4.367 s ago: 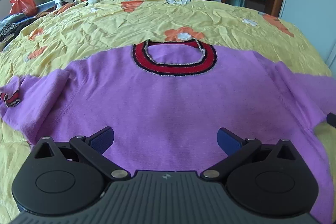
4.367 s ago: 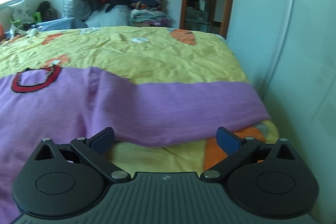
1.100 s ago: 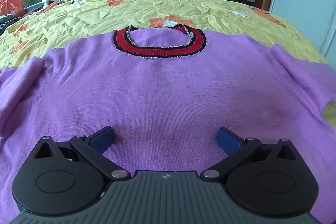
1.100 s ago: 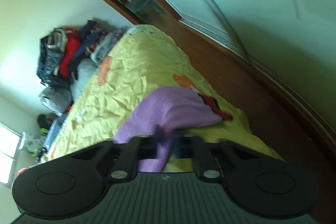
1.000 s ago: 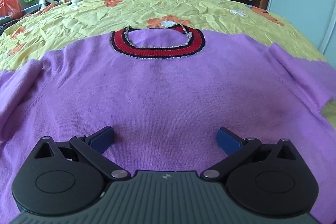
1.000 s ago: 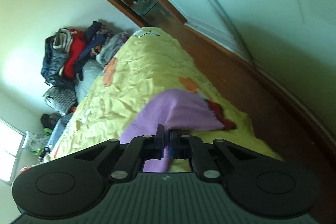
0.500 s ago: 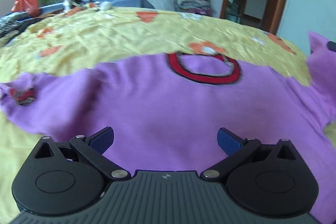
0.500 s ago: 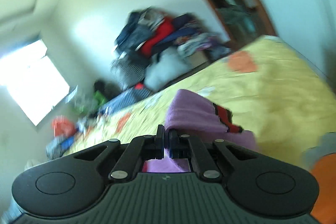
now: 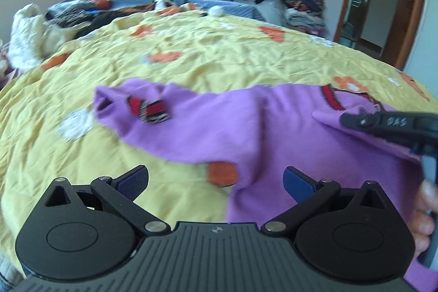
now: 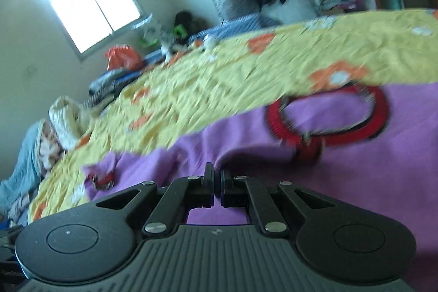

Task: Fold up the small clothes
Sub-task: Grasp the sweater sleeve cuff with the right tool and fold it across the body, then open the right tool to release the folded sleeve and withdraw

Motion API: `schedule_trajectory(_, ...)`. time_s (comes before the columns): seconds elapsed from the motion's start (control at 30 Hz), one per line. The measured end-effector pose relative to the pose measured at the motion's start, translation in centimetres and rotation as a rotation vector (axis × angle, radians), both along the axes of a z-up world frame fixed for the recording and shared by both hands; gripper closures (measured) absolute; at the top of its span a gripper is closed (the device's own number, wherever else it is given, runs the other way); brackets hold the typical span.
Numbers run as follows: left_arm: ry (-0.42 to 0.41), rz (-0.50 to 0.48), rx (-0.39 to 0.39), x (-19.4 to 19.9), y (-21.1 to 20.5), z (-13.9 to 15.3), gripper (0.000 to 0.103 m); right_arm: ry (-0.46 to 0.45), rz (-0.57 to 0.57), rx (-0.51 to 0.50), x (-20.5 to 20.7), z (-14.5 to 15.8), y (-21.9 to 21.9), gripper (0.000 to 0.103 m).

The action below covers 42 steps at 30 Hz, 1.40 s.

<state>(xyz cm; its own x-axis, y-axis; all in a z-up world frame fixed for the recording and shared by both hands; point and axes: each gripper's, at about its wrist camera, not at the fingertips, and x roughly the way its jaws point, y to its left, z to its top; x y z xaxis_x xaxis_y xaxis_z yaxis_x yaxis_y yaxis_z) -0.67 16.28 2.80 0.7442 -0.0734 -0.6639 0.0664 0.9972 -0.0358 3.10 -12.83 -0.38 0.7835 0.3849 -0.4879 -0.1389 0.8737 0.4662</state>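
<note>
As the left wrist view shows it, the left gripper (image 9: 216, 177) hangs with its jaws spread wide and nothing between them, above the near edge of the sweater (image 9: 273, 127), which lies on the yellow bedspread (image 9: 219, 56). The far sleeve (image 9: 131, 108) reaches out to the left, its red cuff (image 9: 150, 110) showing, and a strip of bedspread is bare just ahead of the left finger. At the right of this view the right gripper (image 9: 347, 121) comes in from the side, and a fold of purple knit is draped up against its tip; a hand (image 9: 424, 218) shows at the right edge. In the right wrist view, the right gripper (image 10: 216, 182) has its jaws pressed together, and purple cloth shows directly under and behind them, so it appears to be pinching the near sleeve, though the cloth at the pads themselves is partly hidden. Ahead lie the sweater body and the red collar (image 10: 328, 116), with the far sleeve low at the left; the picture is smeared. Judgement: the step in hand is the first fold, the right sleeve being carried across the body toward the collar line. The next move calls for laying that sleeve flat on the body and then letting go of it, with the left gripper free to take the other sleeve. Risk: the body may drag and bunch if the pull is not eased.
</note>
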Motion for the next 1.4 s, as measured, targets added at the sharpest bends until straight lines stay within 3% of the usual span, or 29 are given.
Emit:
schedule_trajectory(0.07,0.01,0.013,-0.006,-0.1,0.8,-0.2,0.0,0.021,0.028,-0.007,0.7,-1.0,1.4,0.099)
schedule_trajectory(0.17,0.031,0.025,-0.025,0.2,1.1,-0.5,0.0,0.104,0.079,-0.021,2.1,-3.1,3.3,0.09)
schedule_trajectory(0.27,0.048,0.02,-0.055,0.9,0.8,-0.5,0.0,0.091,0.108,-0.037,1.1,-3.0,3.5,0.06)
schedule_trajectory(0.3,0.05,0.016,-0.066,1.2,0.5,-0.4,0.0,0.083,0.114,-0.023,0.6,-2.4,3.0,0.036)
schedule_trajectory(0.33,0.049,0.004,-0.083,1.4,0.1,-0.3,0.0,0.053,0.109,-0.007,-0.4,-1.7,2.0,0.022)
schedule_trajectory(0.47,0.037,-0.049,-0.153,2.9,-2.2,0.3,0.0,-0.056,-0.008,-0.106,-4.2,1.0,-3.5,0.021)
schedule_trajectory(0.57,0.066,-0.097,-0.203,5.0,-4.7,-0.1,0.0,-0.049,-0.12,-0.147,-5.6,1.4,-9.4,0.019)
schedule_trajectory(0.63,0.102,-0.104,-0.215,6.1,-6.4,-0.5,0.0,-0.014,-0.102,-0.018,-5.3,1.0,-12.8,0.019)
schedule_trajectory(0.73,0.084,-0.048,-0.181,5.8,-7.5,-0.6,0.0,0.086,-0.045,0.338,-3.1,-1.1,-14.9,0.021)
schedule_trajectory(0.77,0.077,-0.04,-0.169,5.4,-7.5,-0.6,0.0,0.114,-0.034,0.392,-2.0,-1.8,-14.4,0.022)
schedule_trajectory(0.83,0.072,-0.05,-0.127,4.3,-7.2,-0.6,0.0,0.159,0.006,0.405,0.3,-2.7,-12.0,0.038)
schedule_trajectory(0.9,0.063,-0.052,-0.05,3.0,-6.3,-0.7,0.0,0.239,0.011,0.406,2.7,-4.0,-9.2,0.04)
schedule_trajectory(0.97,0.045,-0.031,0.031,1.6,-4.9,-0.7,0.0,0.268,0.008,0.406,4.2,-4.9,-7.1,0.059)
schedule_trajectory(1.0,0.037,-0.022,0.059,1.0,-4.1,-0.6,0.0,0.267,0.007,0.408,4.6,-5.0,-6.3,0.079)
schedule_trajectory(1.03,0.032,-0.013,0.075,0.4,-3.2,-0.5,0.0,0.252,0.023,0.437,4.9,-4.8,-5.5,0.091)
schedule_trajectory(1.17,0.032,0.039,0.069,-0.7,0.5,-0.3,0.0,0.215,0.112,0.458,6.0,-2.9,-1.4,0.089)
schedule_trajectory(1.23,0.034,0.064,0.056,-0.7,1.8,-0.2,0.0,0.227,0.157,0.414,6.6,-2.5,1.3,0.087)
schedule_trajectory(1.27,0.038,0.08,0.052,-0.6,2.4,-0.2,0.0,0.243,0.185,0.395,7.0,-2.7,2.6,0.082)
schedule_trajectory(1.33,0.042,0.102,0.032,-0.3,3.2,-0.1,0.0,0.314,0.233,0.394,7.4,-3.7,4.4,0.043)
schedule_trajectory(1.4,0.033,0.098,-0.014,0.0,3.6,0.3,0.0,0.261,0.243,0.388,6.2,-3.2,4.4,0.043)
